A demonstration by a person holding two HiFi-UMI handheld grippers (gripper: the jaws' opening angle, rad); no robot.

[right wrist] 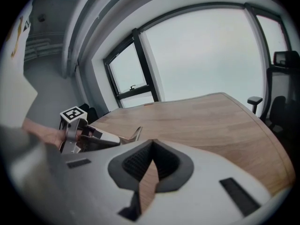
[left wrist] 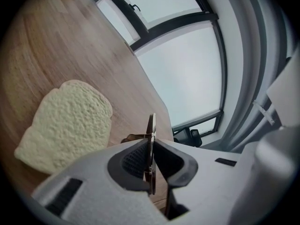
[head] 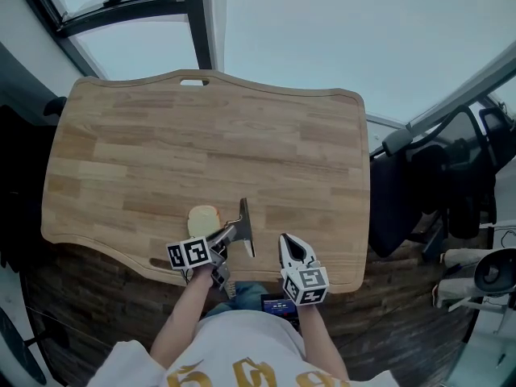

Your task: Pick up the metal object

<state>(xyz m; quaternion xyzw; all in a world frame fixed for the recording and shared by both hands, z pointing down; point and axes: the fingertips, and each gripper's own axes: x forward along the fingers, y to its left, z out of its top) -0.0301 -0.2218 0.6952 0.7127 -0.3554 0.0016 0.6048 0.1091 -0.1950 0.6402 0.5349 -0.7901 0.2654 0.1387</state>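
Note:
On the wooden table (head: 201, 135) a slice of bread (head: 203, 218) lies near the front edge. Just right of it is the metal object (head: 246, 226), a thin flat blade on a handle. My left gripper (head: 230, 234) is shut on it. In the left gripper view the metal object (left wrist: 151, 149) stands edge-on, pinched between the two pads, with the bread (left wrist: 65, 125) to its left. My right gripper (head: 290, 248) hovers close by on the right, shut and holding nothing. The right gripper view shows the metal object's tip (right wrist: 136, 134) sticking out of the left gripper.
A dark office chair (head: 419, 184) stands off the table's right edge. Window frames (head: 193, 14) run beyond the far edge. The table's front edge (head: 242, 285) lies right under both grippers, with the person's torso below it.

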